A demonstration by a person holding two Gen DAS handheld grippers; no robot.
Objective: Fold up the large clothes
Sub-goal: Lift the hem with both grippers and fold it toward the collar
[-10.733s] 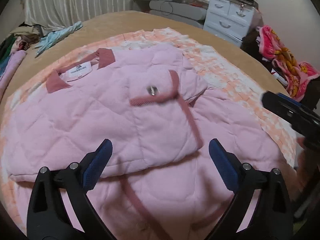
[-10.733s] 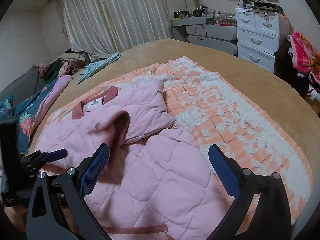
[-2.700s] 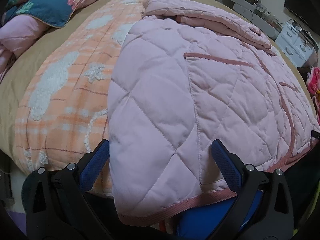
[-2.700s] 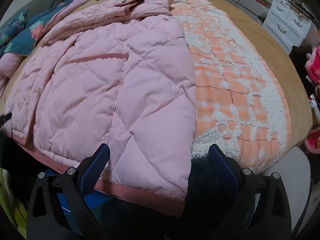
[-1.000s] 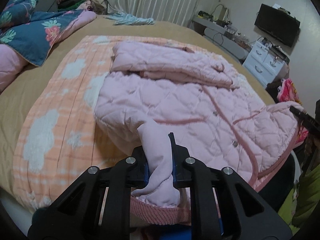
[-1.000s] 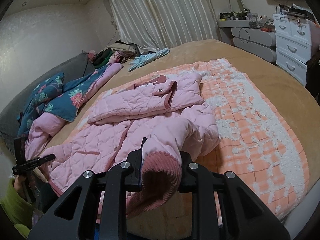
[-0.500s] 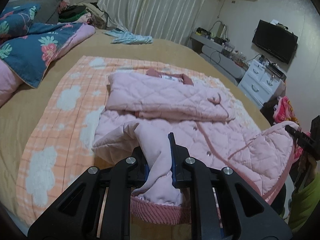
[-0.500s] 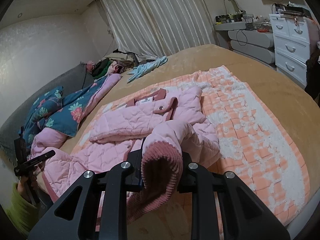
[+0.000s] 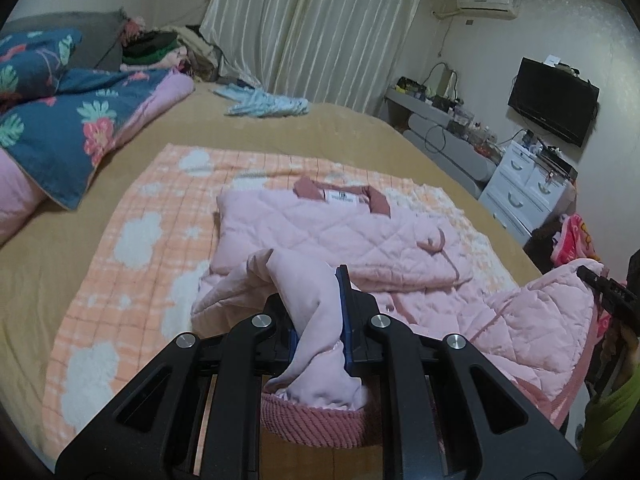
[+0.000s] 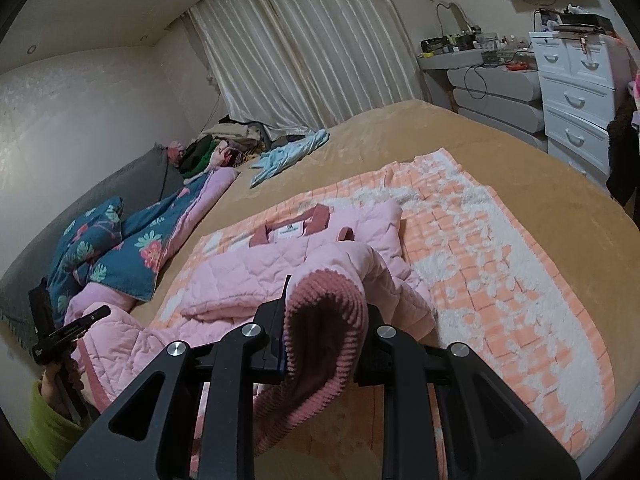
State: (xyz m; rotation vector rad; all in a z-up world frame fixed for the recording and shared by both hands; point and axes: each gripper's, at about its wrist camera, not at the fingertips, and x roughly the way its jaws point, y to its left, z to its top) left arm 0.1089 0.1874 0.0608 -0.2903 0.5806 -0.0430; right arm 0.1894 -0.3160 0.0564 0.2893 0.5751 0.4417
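Observation:
A pink quilted jacket [image 9: 336, 236] lies on an orange-and-white blanket [image 9: 136, 240] on the bed, collar at the far end, sleeves folded across its chest. My left gripper [image 9: 318, 320] is shut on the jacket's bottom hem corner and holds it lifted above the bed. My right gripper [image 10: 324, 328] is shut on the other hem corner, with its dark pink ribbed band [image 10: 320, 344] draped over the jaws. The jacket [image 10: 280, 276] hangs between the two grippers. The right gripper also shows at the right edge of the left wrist view [image 9: 608, 288].
A blue floral quilt [image 9: 60, 128] and a clothes pile [image 10: 216, 148] lie at the head side. A light blue garment [image 9: 264, 102] lies near the curtains. A white dresser [image 10: 576, 96] and a TV [image 9: 554, 100] stand beyond the bed.
Both grippers have lifted the hem corners higher and carried them toward the collar; more of the jacket's lower half has risen off the bed.

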